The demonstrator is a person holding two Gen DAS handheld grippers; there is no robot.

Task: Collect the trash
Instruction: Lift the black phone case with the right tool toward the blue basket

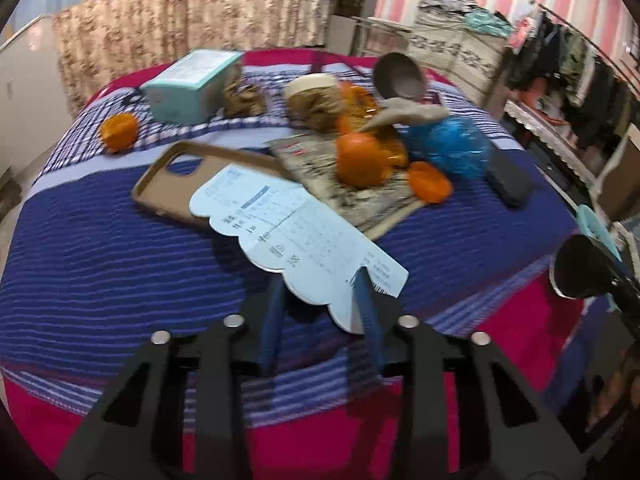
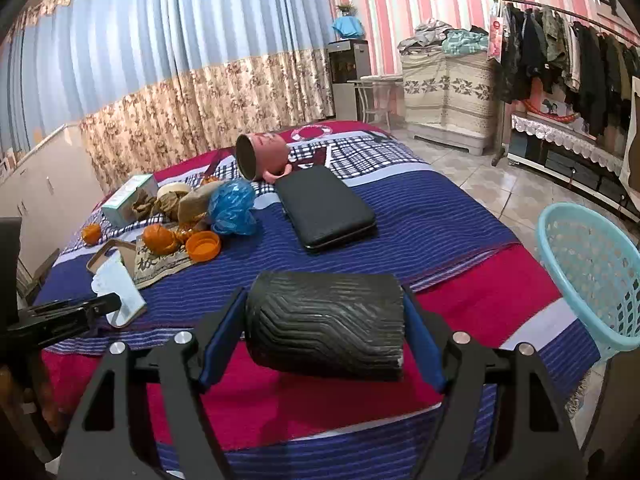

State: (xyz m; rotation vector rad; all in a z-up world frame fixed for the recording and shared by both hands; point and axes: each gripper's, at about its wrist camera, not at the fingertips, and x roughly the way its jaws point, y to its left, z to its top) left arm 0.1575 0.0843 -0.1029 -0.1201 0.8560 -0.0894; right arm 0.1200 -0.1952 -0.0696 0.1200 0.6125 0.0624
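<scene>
My left gripper [image 1: 320,304] has its jaws clamped on the near end of a scalloped paper card [image 1: 288,232], which slants up and away over the bed [image 1: 100,280] toward a tan phone case [image 1: 168,184]. My right gripper [image 2: 324,320] has its jaws clamped on a black ribbed cup [image 2: 326,324] held sideways, above the red band at the bed's near edge.

The rest of the trash sits in a heap toward the far left of the bed: a blue plastic bag [image 2: 232,208], an orange lid [image 2: 204,246], orange peel [image 2: 158,240] on a printed paper sheet [image 2: 160,264], and crumpled brown paper [image 2: 192,200]. A teal box [image 1: 188,84] stands behind them, and a lone orange piece [image 1: 118,130] lies apart to the left.

The wide blue striped stretch between the heap and the near edge is bare, and so is the red band in front of me.

Only my right view shows the light blue basket [image 2: 592,276], standing off the bed's right edge over the tiled floor [image 2: 480,176], well apart from the heap. It also shows the whole black case [image 2: 324,208] lying flat right of the heap and a pink mug [image 2: 260,156] tipped on its side behind it. My left view catches just one end of the black case and the mug's open mouth, though it shows the card's print, too blurred to read.
</scene>
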